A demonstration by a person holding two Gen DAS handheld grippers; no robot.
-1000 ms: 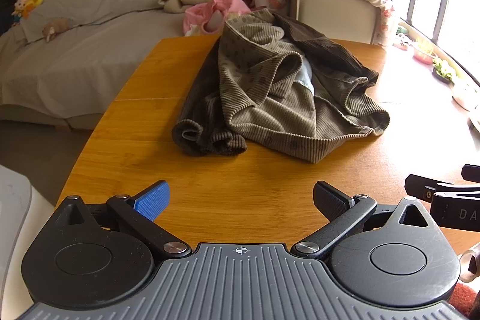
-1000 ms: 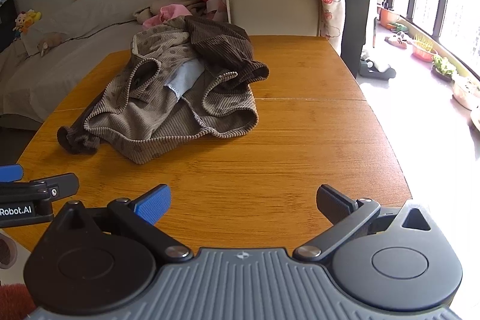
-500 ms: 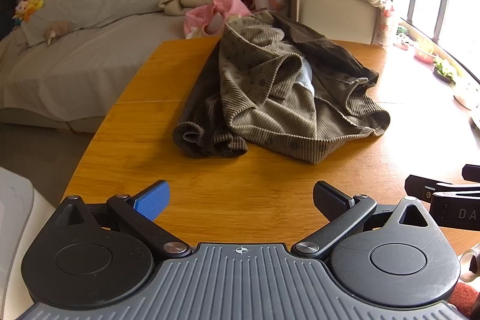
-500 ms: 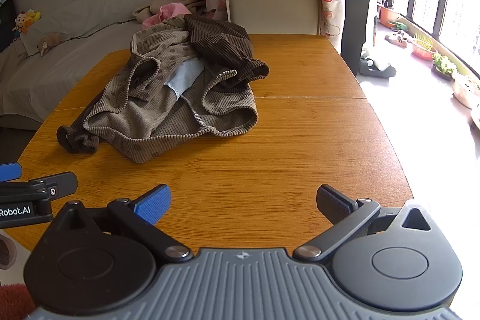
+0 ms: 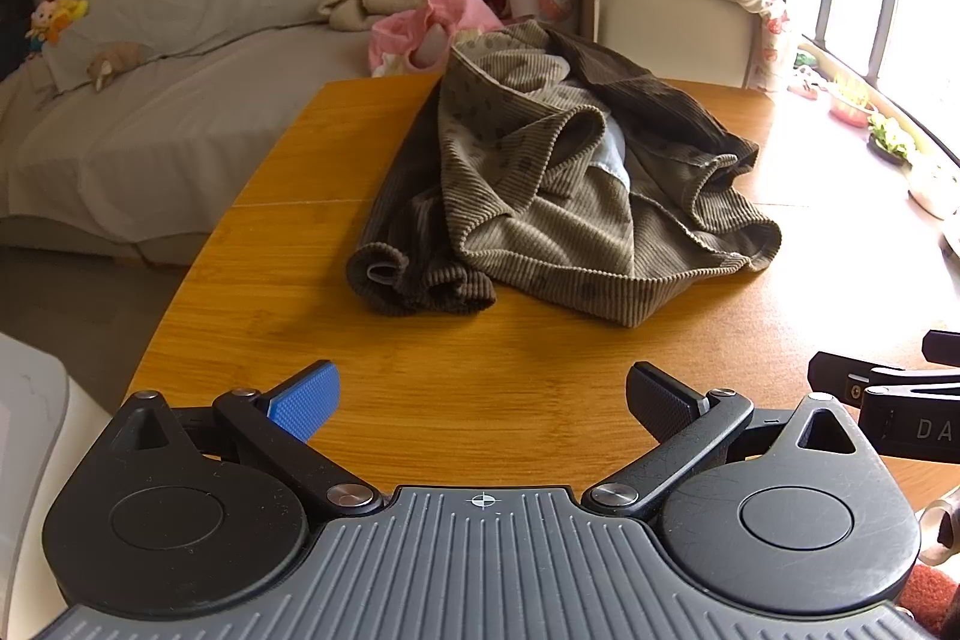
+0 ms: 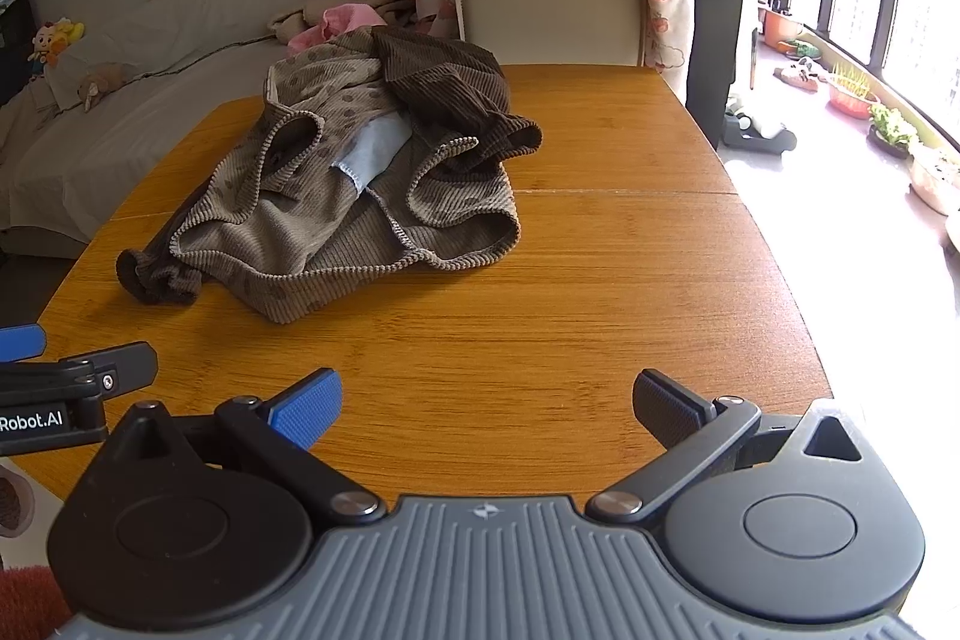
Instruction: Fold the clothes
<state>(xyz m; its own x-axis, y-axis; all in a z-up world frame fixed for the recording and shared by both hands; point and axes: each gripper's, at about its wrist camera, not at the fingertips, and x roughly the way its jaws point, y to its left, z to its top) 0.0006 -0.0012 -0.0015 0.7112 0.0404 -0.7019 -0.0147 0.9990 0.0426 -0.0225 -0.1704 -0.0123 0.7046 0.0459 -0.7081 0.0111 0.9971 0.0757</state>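
Note:
A crumpled brown corduroy garment with dots and a pale blue lining lies in a heap on the wooden table; it also shows in the right wrist view. My left gripper is open and empty above the table's near edge, short of the garment. My right gripper is open and empty, also at the near edge, to the right of the garment. Each gripper's side shows at the edge of the other's view.
A sofa with yellow, orange and red cushions and loose clothes stands behind the table. A cream armchair draped with a floral blanket stands at the table's far end. Plant pots line the window on the right.
Both grippers have edged slightly forward toward the garment; the garment has not moved and both grippers stay open.

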